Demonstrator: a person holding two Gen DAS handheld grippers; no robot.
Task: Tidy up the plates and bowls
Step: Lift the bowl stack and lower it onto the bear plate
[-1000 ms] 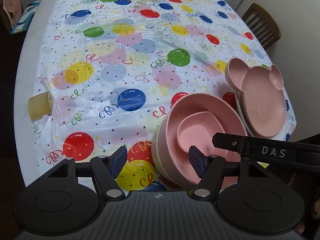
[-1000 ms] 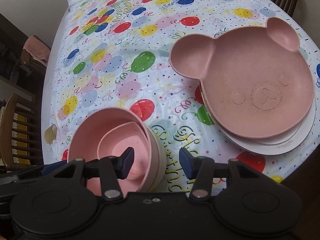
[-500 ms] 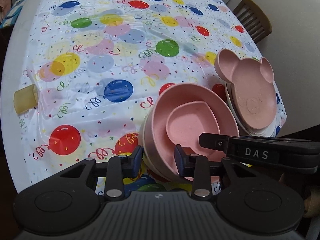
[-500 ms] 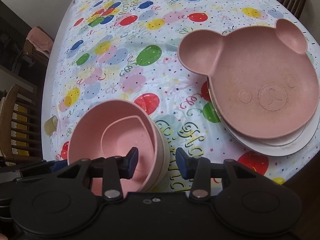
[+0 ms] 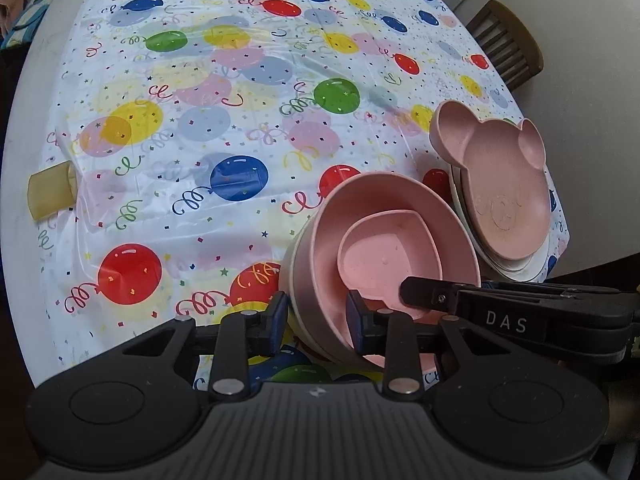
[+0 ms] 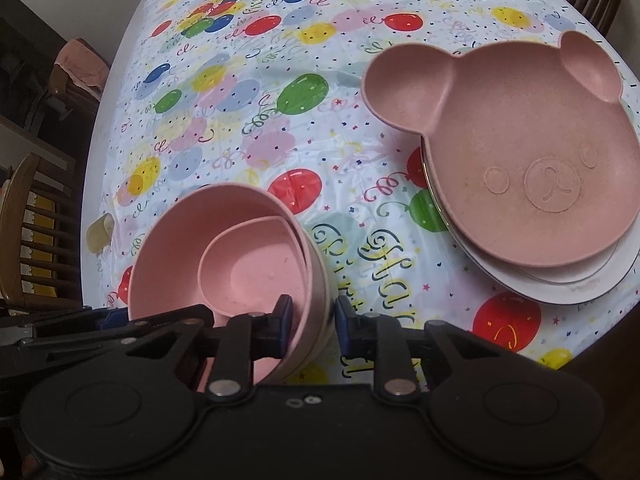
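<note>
Near table edge (image 5: 16,184): stacked bowls (image 5: 384,256)

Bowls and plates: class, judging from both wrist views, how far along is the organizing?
Done: the bear plate tops the white plates, and the small bowl is nested in the bowl stack. In hand: both hand-held grippers, left and right, are closing on opposite walls of that stack. Left: moving it, destination unclear.

A white table (image 5: 24,128) carries a balloon-print tablecloth (image 5: 240,128). Near its near edge stands a stack of pink bowls (image 5: 384,256); towards the near right corner lies a stack of plates (image 6: 560,280), bear-shaped plate (image 6: 520,152) topmost.
</note>
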